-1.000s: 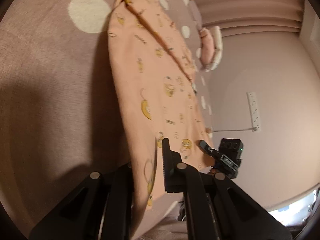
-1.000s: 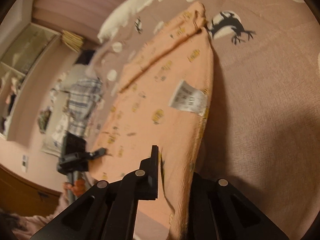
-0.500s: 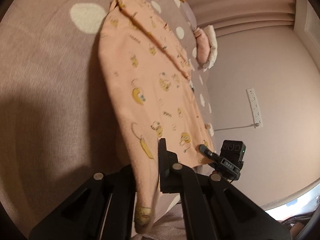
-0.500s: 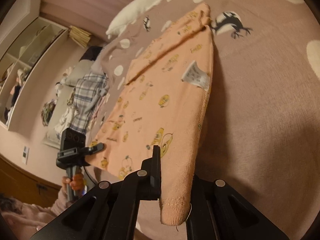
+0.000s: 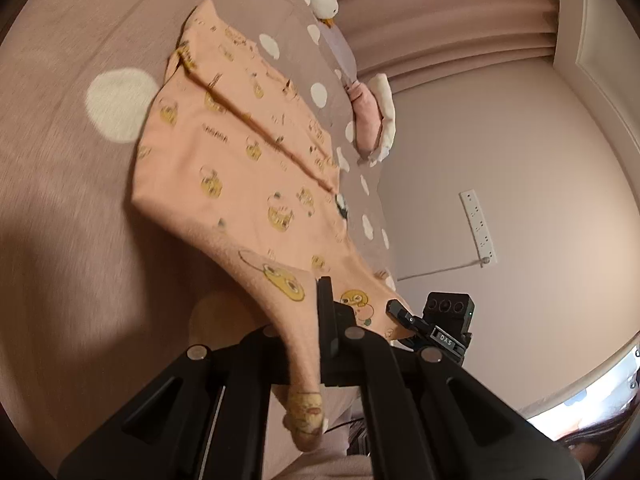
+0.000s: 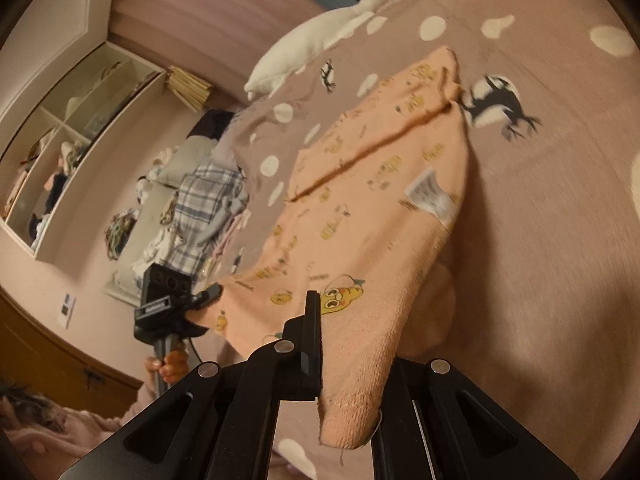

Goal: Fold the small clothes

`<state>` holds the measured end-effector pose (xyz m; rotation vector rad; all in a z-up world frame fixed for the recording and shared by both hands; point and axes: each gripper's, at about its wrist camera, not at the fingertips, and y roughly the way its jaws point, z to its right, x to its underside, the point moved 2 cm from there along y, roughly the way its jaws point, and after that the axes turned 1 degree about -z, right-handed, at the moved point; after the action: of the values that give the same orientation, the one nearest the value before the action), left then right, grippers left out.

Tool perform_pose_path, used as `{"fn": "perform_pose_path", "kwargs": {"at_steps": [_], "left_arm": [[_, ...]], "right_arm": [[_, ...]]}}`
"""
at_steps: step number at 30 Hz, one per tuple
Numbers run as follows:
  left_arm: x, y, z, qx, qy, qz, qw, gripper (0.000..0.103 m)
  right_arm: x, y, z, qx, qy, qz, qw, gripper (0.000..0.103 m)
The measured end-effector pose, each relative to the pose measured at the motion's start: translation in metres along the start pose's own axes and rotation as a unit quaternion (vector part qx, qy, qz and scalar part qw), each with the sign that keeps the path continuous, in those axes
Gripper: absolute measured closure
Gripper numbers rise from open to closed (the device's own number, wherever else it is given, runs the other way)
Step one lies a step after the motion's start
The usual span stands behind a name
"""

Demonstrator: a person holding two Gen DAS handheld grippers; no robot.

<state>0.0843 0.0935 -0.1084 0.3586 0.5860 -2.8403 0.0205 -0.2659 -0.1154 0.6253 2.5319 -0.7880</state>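
On the dotted mauve bedspread (image 5: 60, 200) lies one peach fleece garment (image 5: 240, 168), printed with yellow cartoons. Left gripper (image 5: 316, 344) and right gripper (image 6: 352, 364) each clamp one raised near corner; far end rests flat.

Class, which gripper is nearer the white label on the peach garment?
Right. The right gripper clamps the garment corner on the label's side; the left gripper clamps the opposite corner.
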Motion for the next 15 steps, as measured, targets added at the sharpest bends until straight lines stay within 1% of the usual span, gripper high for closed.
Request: {"fn": "perform_pose_path", "kwargs": {"at_steps": [4,7,15], "left_arm": [[-0.017,-0.002,0.007,0.004,0.010,0.010,0.9999,0.103],[-0.036,-0.001,0.013,0.010,0.019,0.023,0.9995,0.103],[-0.094,0.004,0.018,0.016,0.027,0.054,0.9981,0.103]], "right_arm": [[-0.017,0.003,-0.004,-0.004,-0.005,0.016,1.000,0.098],[-0.035,0.004,-0.007,-0.005,-0.010,0.031,0.999,0.098],[-0.096,0.017,-0.015,0.000,-0.030,0.068,0.997,0.098]]}}
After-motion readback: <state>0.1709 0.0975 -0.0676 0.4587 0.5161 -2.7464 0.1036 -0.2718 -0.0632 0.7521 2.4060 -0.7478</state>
